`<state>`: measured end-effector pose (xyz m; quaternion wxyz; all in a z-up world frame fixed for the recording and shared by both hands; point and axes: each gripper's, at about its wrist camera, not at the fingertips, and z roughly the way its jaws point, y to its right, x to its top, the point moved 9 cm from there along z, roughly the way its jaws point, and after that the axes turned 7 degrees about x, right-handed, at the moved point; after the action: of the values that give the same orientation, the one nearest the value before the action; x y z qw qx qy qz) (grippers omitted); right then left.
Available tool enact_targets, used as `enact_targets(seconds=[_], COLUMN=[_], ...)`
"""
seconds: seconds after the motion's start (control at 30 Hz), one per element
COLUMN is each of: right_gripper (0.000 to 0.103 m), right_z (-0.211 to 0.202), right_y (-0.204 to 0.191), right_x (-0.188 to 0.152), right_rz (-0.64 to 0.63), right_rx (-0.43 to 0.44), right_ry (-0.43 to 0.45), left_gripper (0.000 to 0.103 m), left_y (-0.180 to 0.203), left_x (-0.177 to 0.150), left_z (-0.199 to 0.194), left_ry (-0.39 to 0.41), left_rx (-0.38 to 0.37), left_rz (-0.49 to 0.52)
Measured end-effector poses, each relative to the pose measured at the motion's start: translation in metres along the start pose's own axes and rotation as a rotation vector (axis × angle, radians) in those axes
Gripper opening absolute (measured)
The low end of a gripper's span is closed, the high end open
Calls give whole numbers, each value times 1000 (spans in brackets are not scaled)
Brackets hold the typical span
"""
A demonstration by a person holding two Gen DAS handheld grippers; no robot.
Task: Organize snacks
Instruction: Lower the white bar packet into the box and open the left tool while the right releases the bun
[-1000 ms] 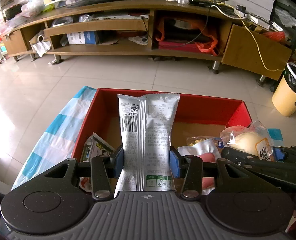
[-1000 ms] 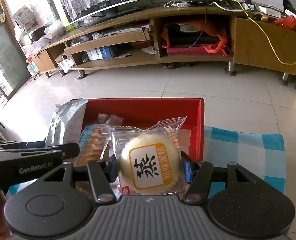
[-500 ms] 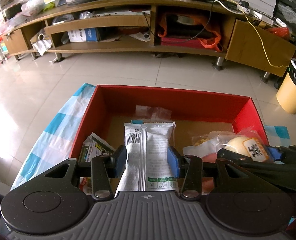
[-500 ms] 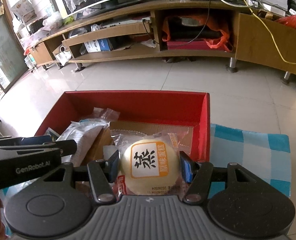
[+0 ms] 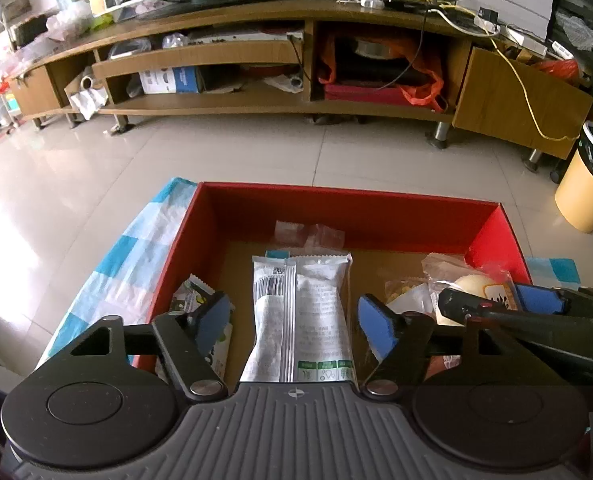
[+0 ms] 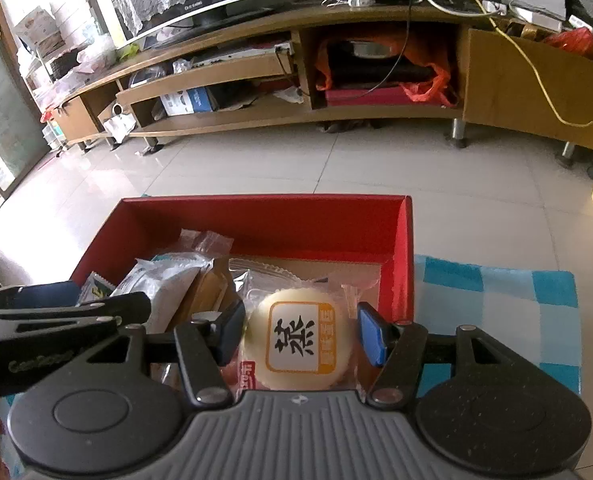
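A red box (image 5: 348, 204) on a blue-checked cloth holds several snack packets. My left gripper (image 5: 294, 322) is open, its blue pads apart on either side of a silver snack packet (image 5: 302, 312) that lies in the box. My right gripper (image 6: 298, 336) is open around a round steamed cake in a clear wrapper (image 6: 296, 340), which rests in the box's right side (image 6: 400, 248). The cake also shows in the left wrist view (image 5: 472, 288), and the silver packet shows in the right wrist view (image 6: 160, 284).
A green-printed packet (image 5: 194, 300) lies at the box's left wall and a clear wrapper (image 5: 308, 234) at the back. The checked cloth (image 6: 492, 304) spreads right of the box. A long wooden TV cabinet (image 5: 280, 60) and a yellow bin (image 5: 588, 184) stand beyond on the tiled floor.
Both grippers lowered their snacks into the box and opened. The silver packet went from upright in the left jaws to lying flat; the cake was let go.
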<state>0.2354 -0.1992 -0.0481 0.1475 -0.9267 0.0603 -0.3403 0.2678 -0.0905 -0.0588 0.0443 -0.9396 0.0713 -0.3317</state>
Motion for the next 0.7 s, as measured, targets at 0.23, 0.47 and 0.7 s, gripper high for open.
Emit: enact_targets(seconds=[0.23, 0.47, 0.7], right_gripper=[60, 60, 62], right_z=[-8, -26, -39], right_y=[6, 12, 9], right_x=[3, 10, 5], right_rz=[24, 49, 50], right_rx=[-13, -20, -18], right_ry=[24, 74, 74], left_gripper=[82, 84, 88], left_y=[6, 8, -14], left_x=[0, 0, 6], left_z=[-7, -15, -28], left_ry=[6, 7, 34], left_rx=[-47, -79, -75], left_rz=[-7, -17, -61])
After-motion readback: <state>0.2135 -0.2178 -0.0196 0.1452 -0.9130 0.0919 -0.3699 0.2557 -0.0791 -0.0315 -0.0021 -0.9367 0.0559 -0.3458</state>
